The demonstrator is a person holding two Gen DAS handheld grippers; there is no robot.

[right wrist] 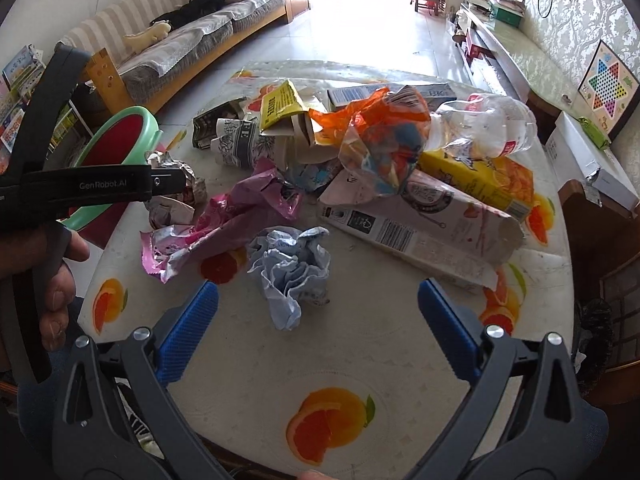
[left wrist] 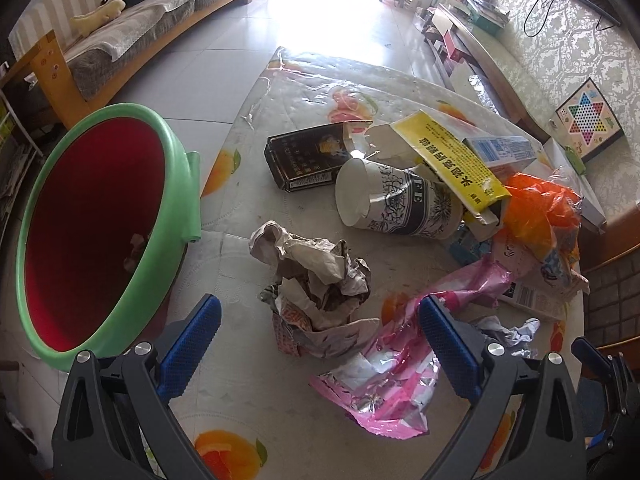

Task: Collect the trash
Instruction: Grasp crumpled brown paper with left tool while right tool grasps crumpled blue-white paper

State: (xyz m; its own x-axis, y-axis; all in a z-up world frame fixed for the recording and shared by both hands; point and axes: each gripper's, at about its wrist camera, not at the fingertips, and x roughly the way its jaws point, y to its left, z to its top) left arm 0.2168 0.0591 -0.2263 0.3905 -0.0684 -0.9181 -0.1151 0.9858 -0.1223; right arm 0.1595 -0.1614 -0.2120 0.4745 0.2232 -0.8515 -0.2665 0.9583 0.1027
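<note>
**Both claws open over the trash pile**

Left gripper (left wrist: 320,320) gapes wide, empty, around a crumpled newspaper wad (left wrist: 316,276) beside the pink foil wrapper (left wrist: 384,364). Right gripper (right wrist: 318,304) also spread, empty, facing a crumpled blue paper ball (right wrist: 292,272). Green-rimmed red bin (left wrist: 92,220) sits at the table's (right wrist: 360,352) left edge.

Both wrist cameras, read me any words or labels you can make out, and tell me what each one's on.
"GenRobot.AI": left gripper body, seen from the right wrist.
"FFE": paper cup band; remaining letters hidden.
Yellow box: Chinese print, blurred.
Black box, white carton: too small to read.
</note>
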